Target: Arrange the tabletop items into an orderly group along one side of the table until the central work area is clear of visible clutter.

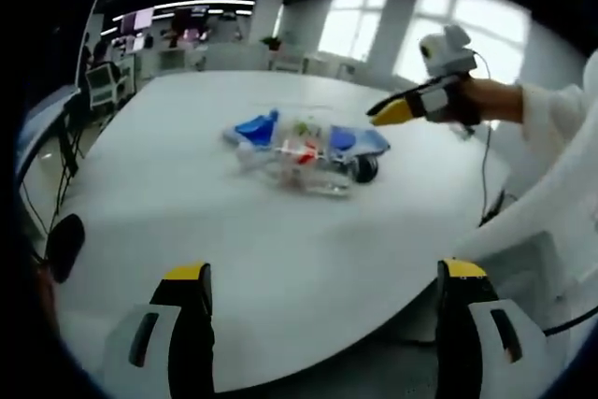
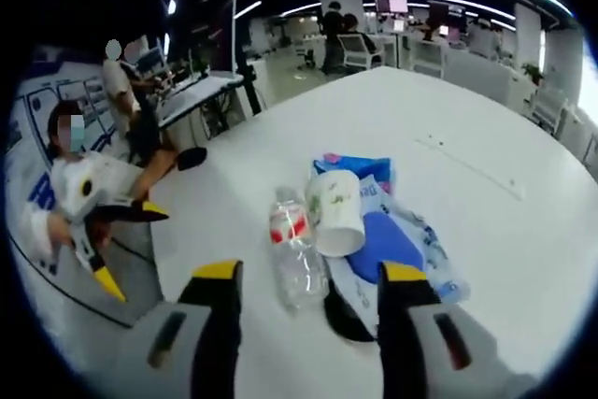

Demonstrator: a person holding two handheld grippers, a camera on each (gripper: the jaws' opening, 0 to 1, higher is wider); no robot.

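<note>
Both tools released: left tool (image 1: 322,301), right tool (image 2: 308,301) over clear bottle (image 2: 295,259). Grip it mid-body; cup (image 2: 334,212) and blue packets (image 2: 388,240) crowd tabletop (image 2: 486,137) centre.

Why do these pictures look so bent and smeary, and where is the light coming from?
Left gripper view: the fisheye lens curves the white table, the bottle in the clutter is motion-blurred, and the windows are blown out. Right gripper view: sharper on the paper cup; ceiling strip lights give soft, faint shadows.

blurred clutter pile (image 1: 304,151), black item (image 2: 348,317) partly hidden behind right tongs (image 2: 309,273)
</note>
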